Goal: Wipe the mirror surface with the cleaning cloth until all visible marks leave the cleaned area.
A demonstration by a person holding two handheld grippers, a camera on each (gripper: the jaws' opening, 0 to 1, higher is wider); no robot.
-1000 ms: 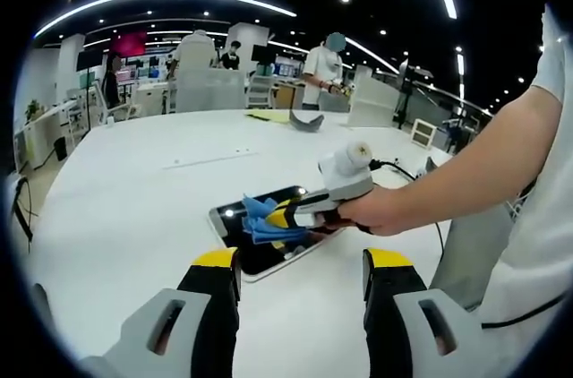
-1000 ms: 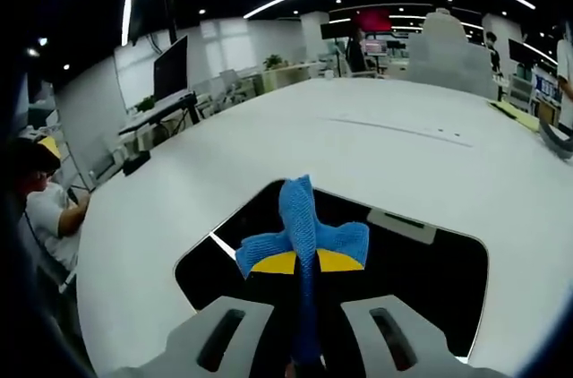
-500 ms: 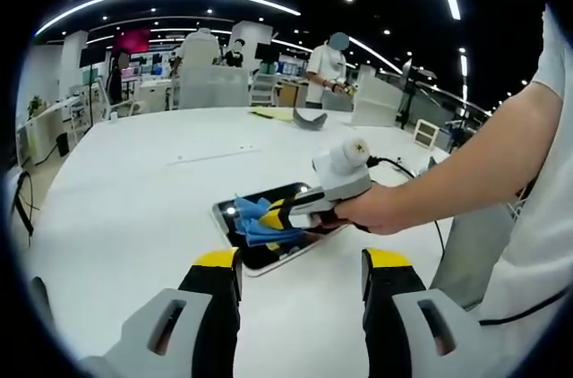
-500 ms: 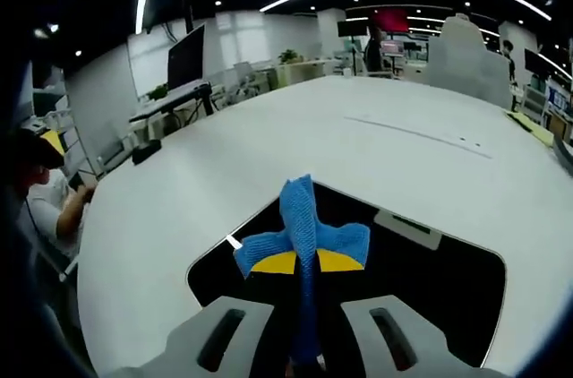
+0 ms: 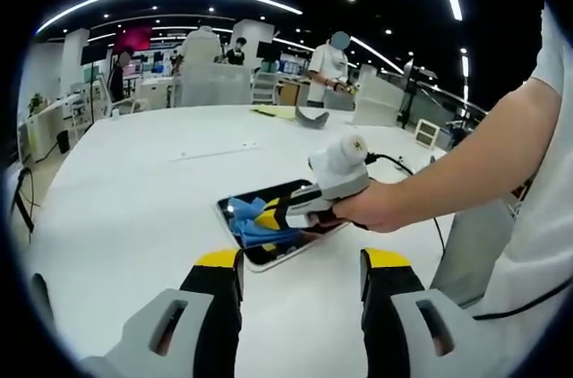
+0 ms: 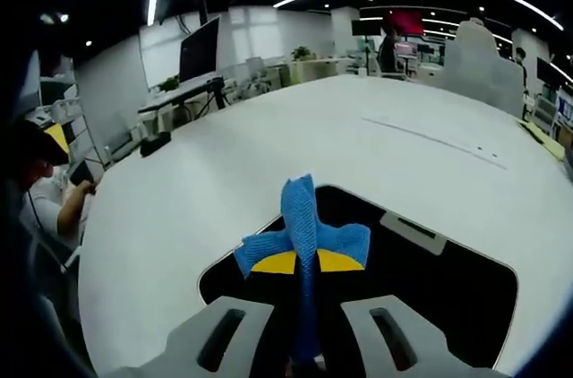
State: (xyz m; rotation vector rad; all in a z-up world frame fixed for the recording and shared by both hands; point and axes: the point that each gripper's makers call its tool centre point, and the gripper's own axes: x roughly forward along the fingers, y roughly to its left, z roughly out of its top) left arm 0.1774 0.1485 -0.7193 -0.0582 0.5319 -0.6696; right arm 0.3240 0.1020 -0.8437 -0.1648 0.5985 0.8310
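Observation:
A flat dark mirror (image 5: 282,244) with a pale rim lies on the white table (image 5: 134,190). In the left gripper view, a hand holds my right gripper (image 5: 260,217) over it, shut on a blue cleaning cloth (image 5: 246,226) that rests on the glass near its left end. My left gripper (image 5: 300,262) stands open in front of the mirror, apart from it, nothing between its yellow-tipped jaws. In the right gripper view the blue cloth (image 6: 303,239) sticks up from the shut right gripper (image 6: 298,262) above the dark mirror (image 6: 448,284).
A grey curved object (image 5: 309,120) and a yellow sheet (image 5: 269,115) lie at the table's far side. A black cable (image 5: 403,170) runs behind the right gripper. People stand at desks beyond the table. A seated person (image 6: 40,199) is by the table edge.
The right gripper has slid the blue cloth toward the mirror's left end. My left gripper has stayed open in place.

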